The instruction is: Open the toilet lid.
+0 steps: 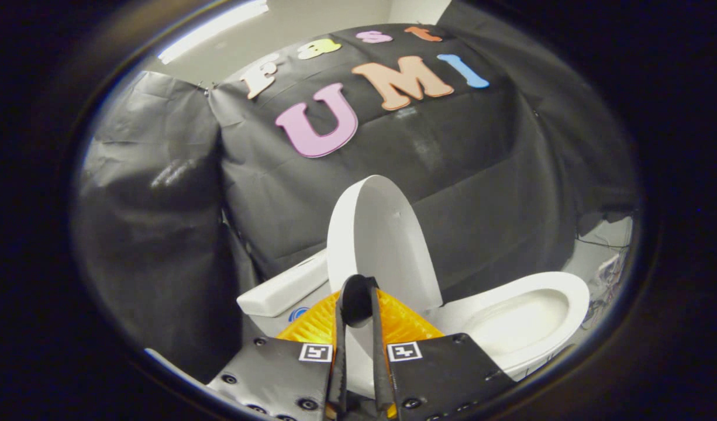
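Toilet lid (377,234) raised, standing near upright just beyond fingers (382,345); bowl (519,321) exposed beside it. Fingers narrow, almost together, apparently gripping nothing. Opening judged essentially done; only pulling gripper (358,313) clear left.

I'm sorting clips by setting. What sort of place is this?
Probably a mock bathroom booth: a white ceramic toilet bowl, its white lid raised, black cloth walls. The gripper looks nearly shut, just before the lid.
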